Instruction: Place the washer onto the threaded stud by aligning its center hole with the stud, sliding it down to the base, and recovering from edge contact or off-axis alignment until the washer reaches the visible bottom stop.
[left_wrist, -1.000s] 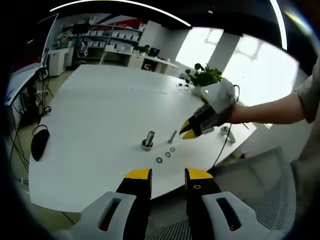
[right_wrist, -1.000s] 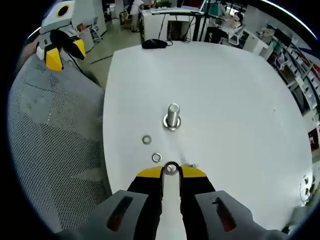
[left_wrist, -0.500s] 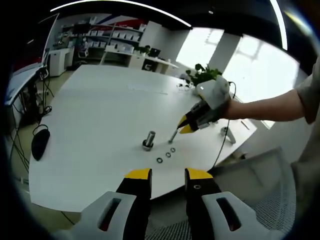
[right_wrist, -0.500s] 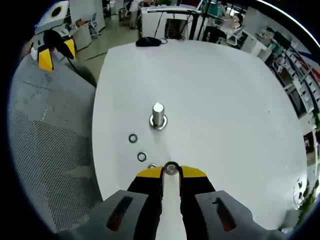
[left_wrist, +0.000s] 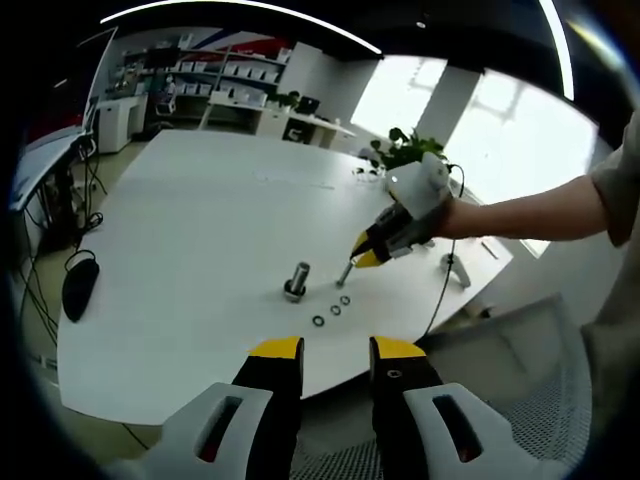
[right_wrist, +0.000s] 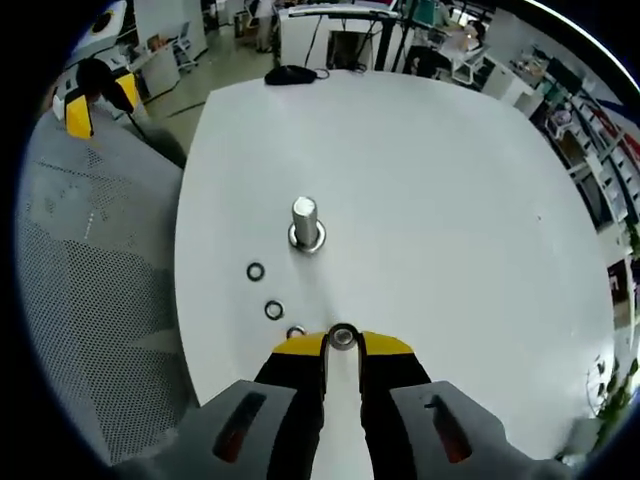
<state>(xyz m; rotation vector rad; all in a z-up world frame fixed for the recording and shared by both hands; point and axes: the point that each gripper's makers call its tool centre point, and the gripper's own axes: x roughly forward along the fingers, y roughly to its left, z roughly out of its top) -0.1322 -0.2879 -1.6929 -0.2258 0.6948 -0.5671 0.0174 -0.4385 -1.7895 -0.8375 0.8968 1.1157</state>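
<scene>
A short threaded stud stands upright on its wide base on the white table; it is also seen in the left gripper view as the stud. My right gripper is shut on a small metal washer pinched at its yellow tips, short of the stud and above the table's near part. Three loose washers lie in a row between it and the stud. In the left gripper view the right gripper, held by a person's hand, hovers just right of the stud. My left gripper is open and holds nothing, off the table's edge.
A black mouse lies at the table's left edge. A potted plant stands at the far side. A grey mesh chair sits beside the table below the left gripper. Desks and shelves stand beyond.
The right gripper, with the washer in it, has shifted leftward across the table toward the stud in the left gripper view. The left gripper has stayed still and open.
</scene>
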